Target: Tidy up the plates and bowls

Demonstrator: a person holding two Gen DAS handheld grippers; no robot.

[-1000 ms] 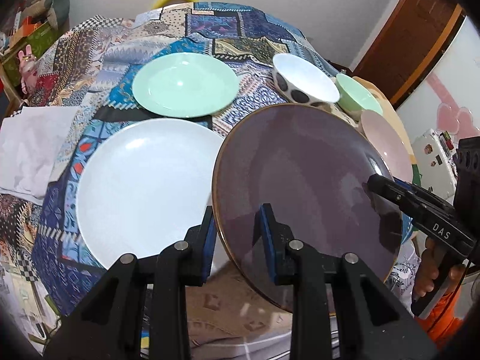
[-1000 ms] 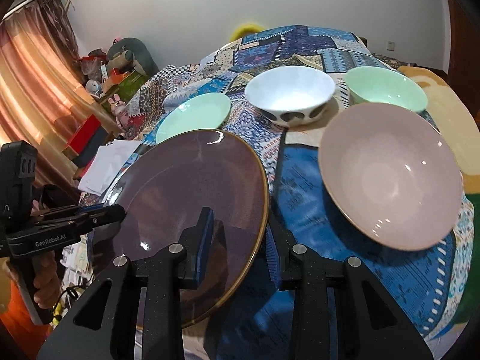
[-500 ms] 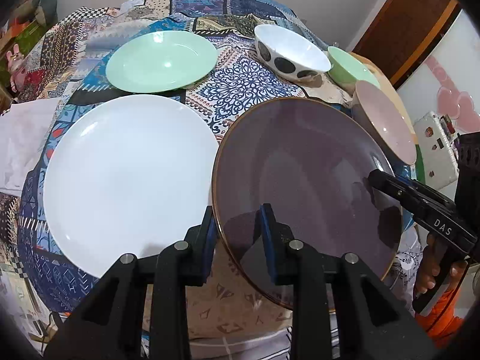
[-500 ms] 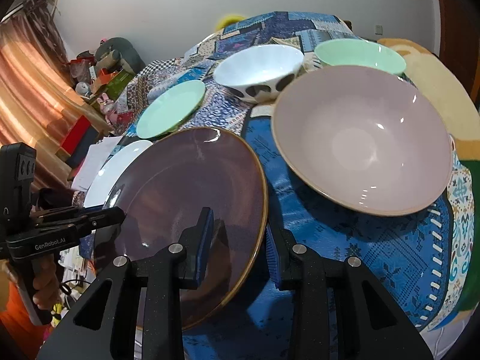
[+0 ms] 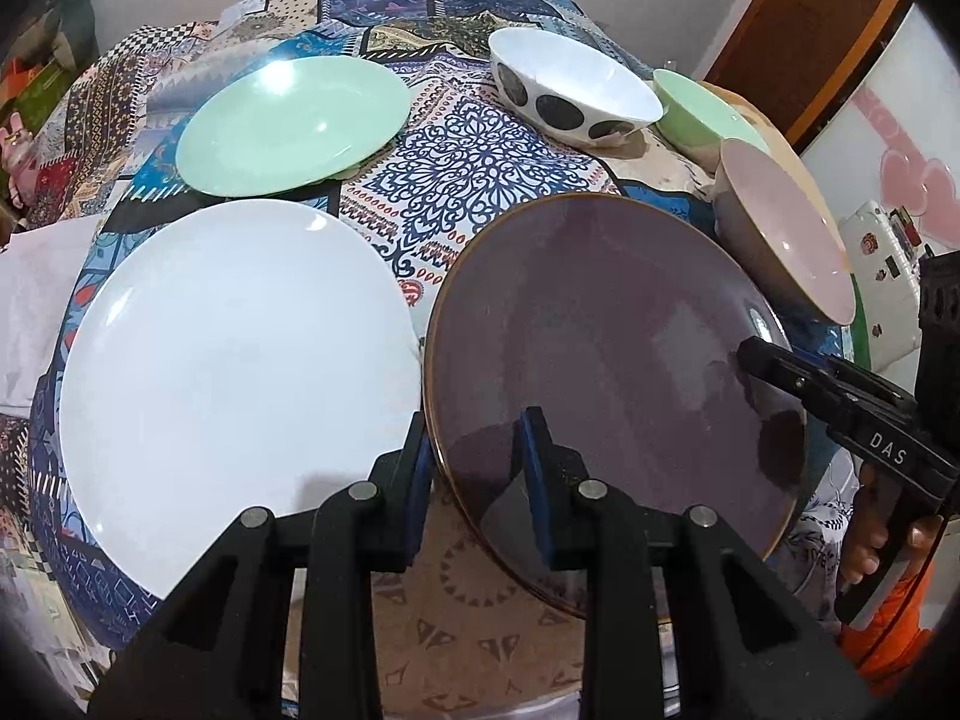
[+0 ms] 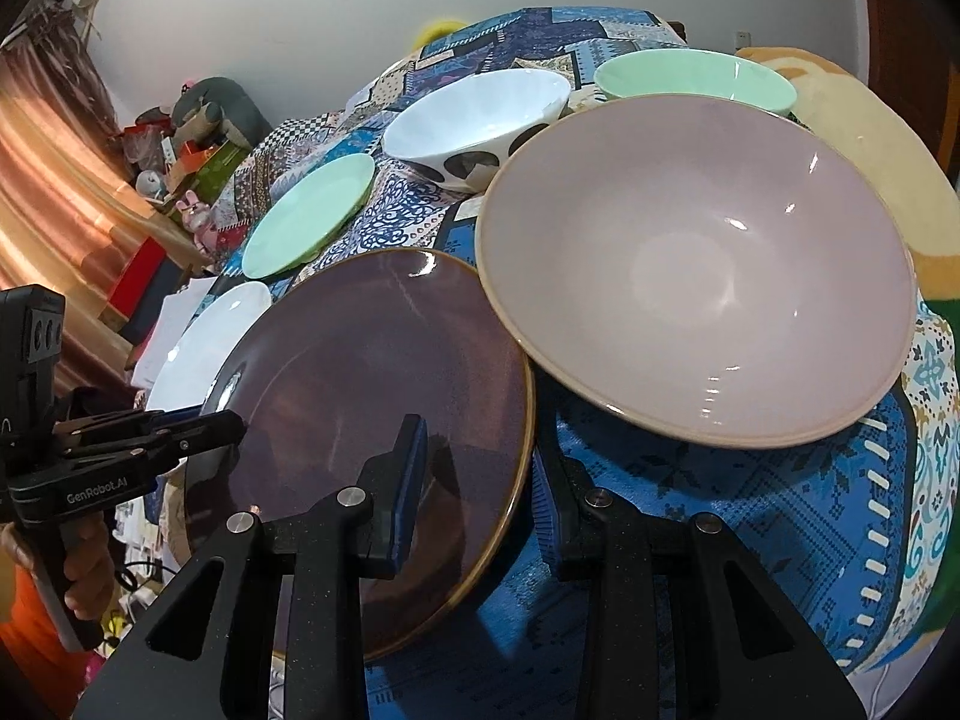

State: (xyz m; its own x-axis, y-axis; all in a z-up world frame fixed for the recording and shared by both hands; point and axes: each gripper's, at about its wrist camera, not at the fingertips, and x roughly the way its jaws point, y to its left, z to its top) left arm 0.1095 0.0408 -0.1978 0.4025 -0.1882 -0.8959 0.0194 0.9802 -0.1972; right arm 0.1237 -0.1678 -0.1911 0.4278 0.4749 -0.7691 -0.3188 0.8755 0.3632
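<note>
Over the patchwork cloth (image 5: 474, 192), both the left gripper (image 5: 474, 456) and right gripper (image 6: 477, 468) clamp the purple plate's (image 5: 600, 324) rim, held aloft at 3 o'clock of the white plate (image 5: 234, 354); judging by the unstacked crockery, sorting has barely begun.

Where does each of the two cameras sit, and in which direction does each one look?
Left wrist: sits on the left tongs, looking forward over the purple plate and white plate; a hand holds the right tongs.
Right wrist: sits on the right tongs, looking over the plate's other edge toward the pink bowl; the left tongs show.
Shared: purple plate, green plate, dotted bowl.
</note>
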